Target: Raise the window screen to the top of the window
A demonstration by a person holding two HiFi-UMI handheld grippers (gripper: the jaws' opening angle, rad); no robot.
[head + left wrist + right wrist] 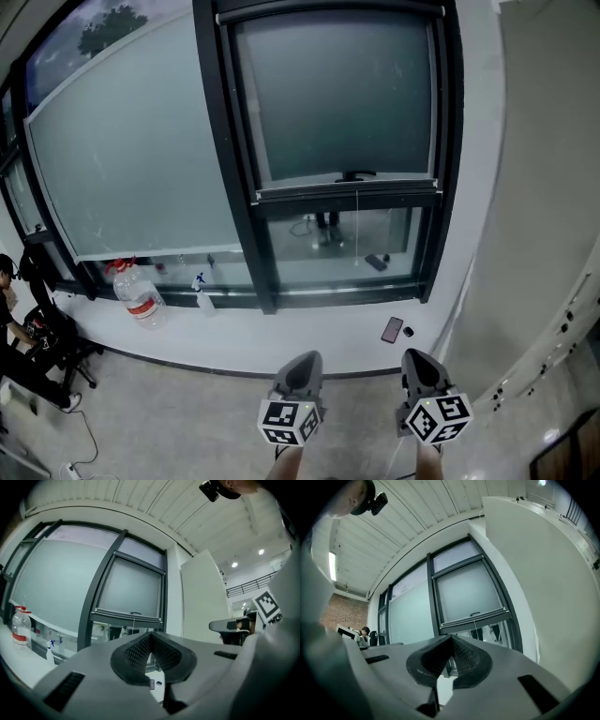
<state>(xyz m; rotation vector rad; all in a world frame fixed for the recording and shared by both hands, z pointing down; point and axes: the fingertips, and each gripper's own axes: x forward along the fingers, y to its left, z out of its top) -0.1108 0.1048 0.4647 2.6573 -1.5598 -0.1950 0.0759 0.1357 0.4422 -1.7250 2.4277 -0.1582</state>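
The grey window screen (337, 94) covers the upper part of the dark-framed window. Its bottom bar (347, 192) carries a small handle (356, 175), and a thin pull cord (356, 230) hangs below it. Both grippers are held low, short of the sill and well back from the window. My left gripper (302, 361) is shut with nothing in it, and my right gripper (419, 358) beside it is also shut and empty. The left gripper view shows the bar (129, 617) beyond the closed jaws. The right gripper view shows the same bar (476, 617) ahead.
On the white sill (281, 342) lie a phone (392, 329), a large water bottle (136, 295) and a spray bottle (202, 292). A white wall (544, 187) rises close on the right. A person sits by a chair (56, 342) at the far left.
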